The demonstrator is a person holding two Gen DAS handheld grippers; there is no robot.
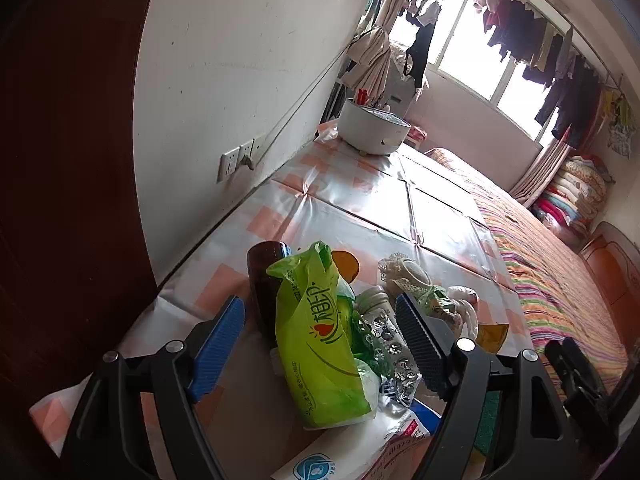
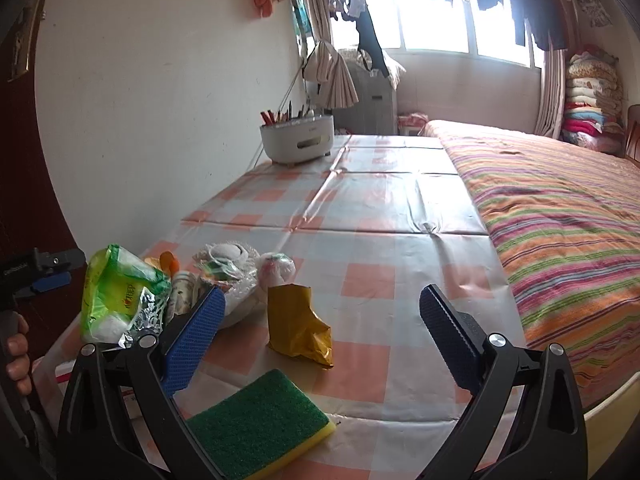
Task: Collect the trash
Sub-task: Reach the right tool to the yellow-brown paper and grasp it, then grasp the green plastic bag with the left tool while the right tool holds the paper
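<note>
A heap of trash lies at the near end of the checked table (image 2: pixel 360 216). In it are a green plastic bag (image 1: pixel 316 340), a foil blister pack (image 1: pixel 394 350), a dark brown bottle (image 1: pixel 262 280) and a white lacy bundle (image 1: pixel 404 272). My left gripper (image 1: pixel 320 344) is open, its blue pads on either side of the green bag and not touching it. My right gripper (image 2: pixel 322 340) is open around a crumpled yellow wrapper (image 2: pixel 298 324), clear of it on both sides. A green and yellow sponge (image 2: pixel 260 424) lies just under it. The green bag (image 2: pixel 116 292) is to its left.
A white holder full of pens (image 2: pixel 298 136) stands at the table's far end by the wall. A bed with a striped cover (image 2: pixel 560 220) adjoins the table on the right. Wall sockets (image 1: pixel 236 160) sit to the left. A printed paper packet (image 1: pixel 360 448) lies nearest the left gripper.
</note>
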